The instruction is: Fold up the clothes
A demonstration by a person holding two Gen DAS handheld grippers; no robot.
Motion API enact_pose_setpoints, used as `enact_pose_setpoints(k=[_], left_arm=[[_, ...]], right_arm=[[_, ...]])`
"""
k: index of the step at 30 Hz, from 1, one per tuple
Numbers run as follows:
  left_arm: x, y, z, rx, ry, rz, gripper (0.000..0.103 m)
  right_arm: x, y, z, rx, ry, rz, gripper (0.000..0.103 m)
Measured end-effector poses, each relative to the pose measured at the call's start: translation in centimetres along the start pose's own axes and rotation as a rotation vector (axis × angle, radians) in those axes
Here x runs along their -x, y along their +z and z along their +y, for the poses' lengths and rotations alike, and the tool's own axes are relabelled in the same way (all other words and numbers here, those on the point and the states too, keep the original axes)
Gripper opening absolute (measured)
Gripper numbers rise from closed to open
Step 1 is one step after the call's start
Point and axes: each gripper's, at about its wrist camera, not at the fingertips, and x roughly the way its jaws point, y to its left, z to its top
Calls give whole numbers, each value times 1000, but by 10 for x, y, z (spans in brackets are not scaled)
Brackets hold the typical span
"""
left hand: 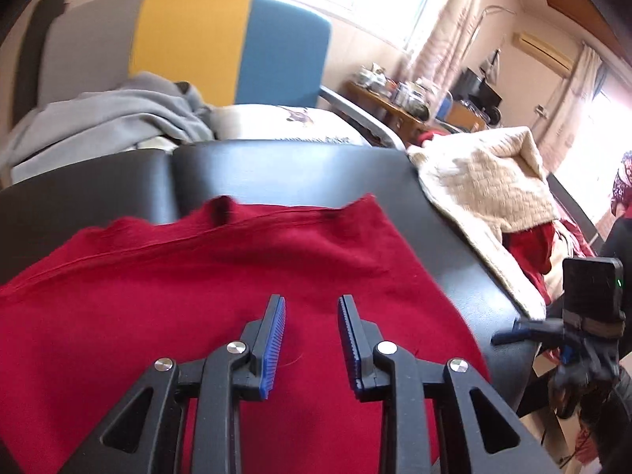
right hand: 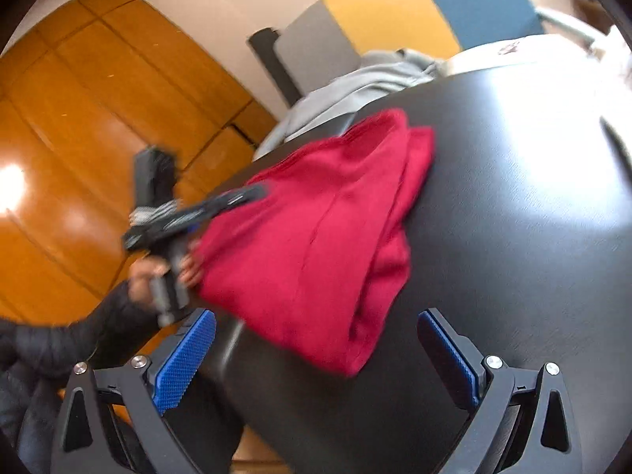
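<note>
On the black table (right hand: 513, 197): red garment (right hand: 316, 237) lies in a layered bundle, near edge overhanging. Left claw (left hand: 311, 316) hovers over it, jaws slightly apart, empty. Right claw (right hand: 316, 339) spread wide, empty. Cloth looks soft, light, limp; best pinched at a layered edge or corner.

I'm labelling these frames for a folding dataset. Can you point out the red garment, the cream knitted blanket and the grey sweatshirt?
red garment (right hand: 316, 245): right wrist view, middle of its folded top layer.
cream knitted blanket (left hand: 486, 185): left wrist view, its woven upper face.
grey sweatshirt (left hand: 118, 114): left wrist view, its crumpled body.
</note>
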Motion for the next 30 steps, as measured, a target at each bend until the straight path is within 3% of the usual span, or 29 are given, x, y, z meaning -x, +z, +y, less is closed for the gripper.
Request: enact_pose_setpoints(k=[7,10,13,16,18,22,28,30], left_arm=[[-21,6,-17,-60,-11,24,28],[-31,0,-19,-87,2,60,28],[-42,-16,-16,-83,-22,110,28],[-34,-31,-20,-80,-81,105,28],[-31,-37,-27,-82,-62,102,28],[-27,-44,-32,-62,-30,70,28],[-14,-36,-24,20,-64,54,29],[-4,-35,-18,37,-49,26,30]], right_arm=[[-30,-4,-6,30,150,71,103],[-39,4,-1,52,298,126,103],[-60,2,11,95,426,383,103],[-61,-10,20,173,452,570,103],[-59,-16,22,197,449,648,101],[-45,-17,15,148,396,576,101],[-15,-9,29,136,185,422,103],[-8,6,37,165,127,330,103]])
